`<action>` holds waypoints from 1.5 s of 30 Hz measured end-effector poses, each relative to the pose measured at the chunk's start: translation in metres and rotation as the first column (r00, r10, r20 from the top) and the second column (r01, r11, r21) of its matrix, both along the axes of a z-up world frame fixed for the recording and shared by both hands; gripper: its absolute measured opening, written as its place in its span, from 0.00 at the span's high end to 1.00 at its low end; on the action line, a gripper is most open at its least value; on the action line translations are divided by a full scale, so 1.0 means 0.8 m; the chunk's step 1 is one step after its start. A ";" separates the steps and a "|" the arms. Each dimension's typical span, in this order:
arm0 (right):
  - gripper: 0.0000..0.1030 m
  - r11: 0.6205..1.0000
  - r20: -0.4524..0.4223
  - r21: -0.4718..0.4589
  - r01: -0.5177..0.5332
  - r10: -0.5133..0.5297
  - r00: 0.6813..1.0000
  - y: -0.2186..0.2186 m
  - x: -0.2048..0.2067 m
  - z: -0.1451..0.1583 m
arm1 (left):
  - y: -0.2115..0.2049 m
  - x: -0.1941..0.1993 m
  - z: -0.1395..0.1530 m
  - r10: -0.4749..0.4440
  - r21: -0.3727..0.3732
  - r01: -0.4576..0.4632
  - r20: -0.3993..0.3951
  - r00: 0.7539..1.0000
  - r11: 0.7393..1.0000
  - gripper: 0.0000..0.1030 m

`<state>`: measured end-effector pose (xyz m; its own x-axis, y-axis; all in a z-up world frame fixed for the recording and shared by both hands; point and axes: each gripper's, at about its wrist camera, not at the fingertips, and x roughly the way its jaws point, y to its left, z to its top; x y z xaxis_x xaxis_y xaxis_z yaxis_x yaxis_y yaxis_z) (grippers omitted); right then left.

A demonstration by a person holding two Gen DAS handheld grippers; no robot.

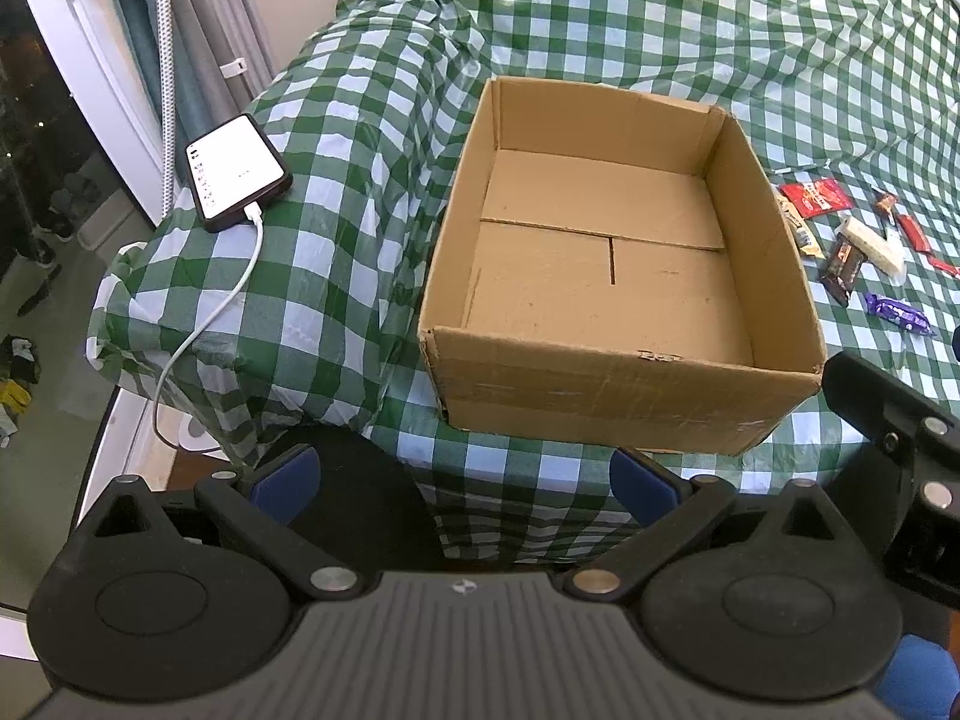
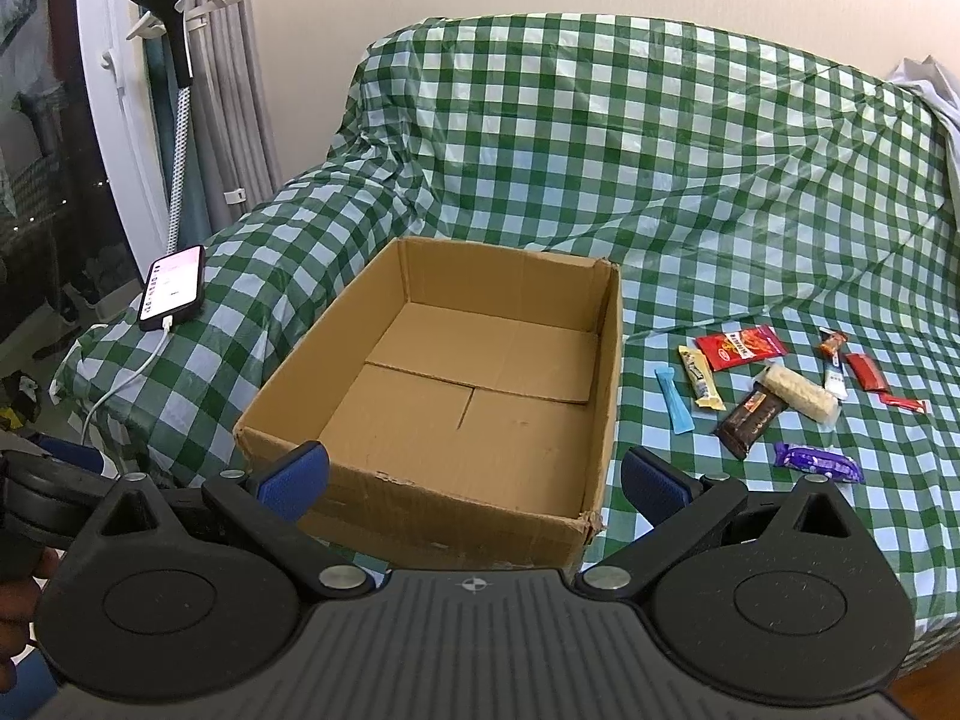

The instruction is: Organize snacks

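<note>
An open brown cardboard box (image 2: 456,396) is being kept empty on the green-and-white checked cloth (image 2: 660,180), and the wrapped snacks are lying loose on the cloth just to the right of the box: a red sachet (image 2: 741,347), a yellow bar (image 2: 701,384), a light blue stick (image 2: 673,401), a dark brown bar (image 2: 750,420), a white puffed-rice bar (image 2: 798,391) and a purple packet (image 2: 817,462). Nothing is being held. The left gripper (image 1: 465,483) and the right gripper (image 2: 474,474) are both being held spread apart and empty, short of the box's near wall, probably so that either can be brought forward freely. Open cloth is being left around each snack, so the fingers should find room. A black phone on a white cable (image 2: 174,288) is resting well to the left of the box, clear of the work.
</note>
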<state>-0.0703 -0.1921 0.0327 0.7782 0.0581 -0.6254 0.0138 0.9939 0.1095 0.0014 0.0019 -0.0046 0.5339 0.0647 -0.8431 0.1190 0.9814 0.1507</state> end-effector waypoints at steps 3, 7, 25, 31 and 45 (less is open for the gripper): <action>0.00 1.000 0.000 0.003 0.000 0.000 1.000 0.000 0.001 -0.001 | -0.002 0.000 0.000 -0.002 0.006 0.002 -0.001 1.000 1.000 0.00; 0.00 1.000 -0.001 0.002 -0.001 0.001 1.000 -0.001 0.001 -0.001 | -0.004 0.000 -0.001 -0.009 0.015 0.009 0.000 1.000 1.000 0.00; 0.00 1.000 -0.007 0.015 -0.003 0.003 1.000 0.001 0.000 -0.009 | -0.012 0.003 -0.010 -0.021 0.058 0.022 -0.016 1.000 0.998 0.00; 0.00 0.999 -0.013 0.043 0.009 -0.009 1.000 -0.005 0.001 -0.017 | -0.024 0.009 -0.016 -0.030 0.093 0.033 -0.037 0.999 0.995 0.00; 0.00 0.981 -0.062 0.136 0.136 -0.128 0.990 -0.082 0.006 -0.041 | -0.089 0.028 -0.031 -0.107 0.165 0.122 -0.098 0.989 0.979 0.00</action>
